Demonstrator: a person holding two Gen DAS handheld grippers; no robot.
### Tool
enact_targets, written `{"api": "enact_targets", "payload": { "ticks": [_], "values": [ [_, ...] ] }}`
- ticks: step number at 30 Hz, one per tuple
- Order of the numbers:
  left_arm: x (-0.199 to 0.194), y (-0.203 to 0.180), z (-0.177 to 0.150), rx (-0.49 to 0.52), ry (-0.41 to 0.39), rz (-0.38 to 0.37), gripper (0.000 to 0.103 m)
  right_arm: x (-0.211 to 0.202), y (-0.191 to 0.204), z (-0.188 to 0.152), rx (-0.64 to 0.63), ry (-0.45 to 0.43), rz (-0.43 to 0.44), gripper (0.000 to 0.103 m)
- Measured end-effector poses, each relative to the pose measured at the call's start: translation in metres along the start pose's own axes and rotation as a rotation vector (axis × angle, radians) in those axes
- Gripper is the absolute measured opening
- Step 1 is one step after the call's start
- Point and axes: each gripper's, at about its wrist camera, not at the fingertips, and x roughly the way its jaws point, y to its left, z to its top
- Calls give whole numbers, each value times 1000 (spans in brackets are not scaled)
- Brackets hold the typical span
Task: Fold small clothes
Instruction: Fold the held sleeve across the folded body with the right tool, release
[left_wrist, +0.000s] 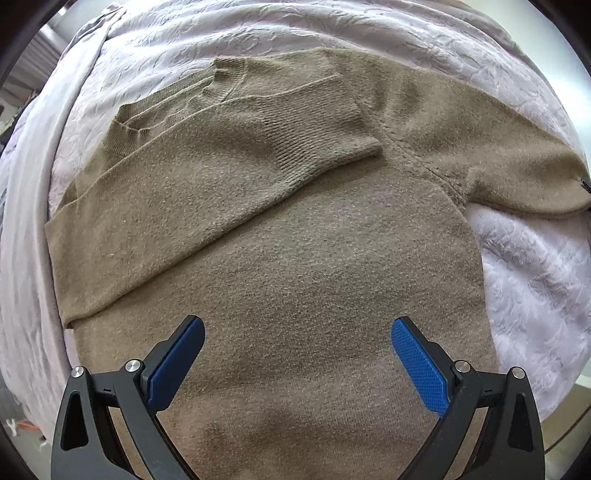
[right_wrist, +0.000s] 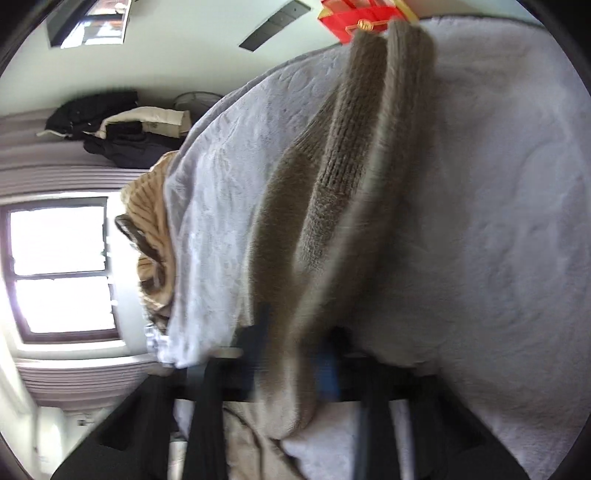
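Observation:
A brown knit sweater (left_wrist: 295, 240) lies flat on a pale lilac bedcover (left_wrist: 535, 277). One sleeve (left_wrist: 221, 177) is folded across its chest, its ribbed cuff near the middle. The other sleeve (left_wrist: 480, 147) stretches out to the right edge of the left wrist view. My left gripper (left_wrist: 298, 325) hovers open above the sweater's body, blue pads wide apart with nothing between them. In the blurred right wrist view, my right gripper (right_wrist: 295, 362) is shut on a fold of the sweater (right_wrist: 280, 258), which runs away from it over the bedcover (right_wrist: 480, 221).
The bed's edge (left_wrist: 55, 155) drops away at the left. Beyond the bed are a bright window (right_wrist: 59, 266), a pile of dark clothes (right_wrist: 110, 133), a tan striped fabric (right_wrist: 151, 229) and a red box (right_wrist: 354, 18).

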Motion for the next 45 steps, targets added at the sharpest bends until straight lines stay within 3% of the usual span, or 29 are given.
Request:
{"api": "enact_targets", "payload": {
  "ticks": [7, 10, 14, 18, 21, 25, 28, 30, 33, 36, 38, 39, 40, 42, 45],
  "values": [
    [-1, 40, 4, -100, -4, -56, 102, 16, 47, -9, -72, 74, 174, 9],
    [-11, 68, 2, -157, -64, -63, 102, 32, 91, -25, -208, 132, 213, 9],
    [-22, 112, 0, -248, -126, -63, 102, 67, 164, -70, -460, 248, 240, 9],
    [-25, 155, -5, -331, -159, -33, 102, 119, 226, -154, -756, 392, 218, 9],
    [-14, 192, -14, -387, -164, -23, 102, 156, 243, -225, -920, 501, 187, 9],
    [-3, 218, -30, -429, -151, -23, 102, 211, 228, -329, -1106, 674, 80, 10],
    [5, 236, -41, -435, -138, -31, 102, 245, 199, -374, -1151, 754, -69, 14],
    [8, 242, -45, -438, -138, -39, 102, 260, 188, -382, -1147, 748, -195, 19],
    [7, 252, -53, -447, -148, -61, 102, 254, 181, -370, -979, 718, -176, 35],
    [4, 262, -59, -446, -173, -87, 102, 238, 185, -352, -866, 630, -110, 36],
    [0, 266, -61, -445, -190, -101, 102, 239, 192, -342, -823, 569, -112, 35],
    [-2, 269, -62, -448, -198, -108, 102, 244, 196, -340, -814, 557, -111, 24],
    [-4, 272, -64, -453, -206, -116, 102, 249, 201, -340, -818, 553, -99, 11],
    [-7, 280, -68, -473, -223, -138, 102, 259, 215, -354, -919, 567, -81, 11],
    [-8, 291, -74, -507, -232, -154, 102, 260, 233, -409, -1198, 620, -52, 11]
  ]
}}
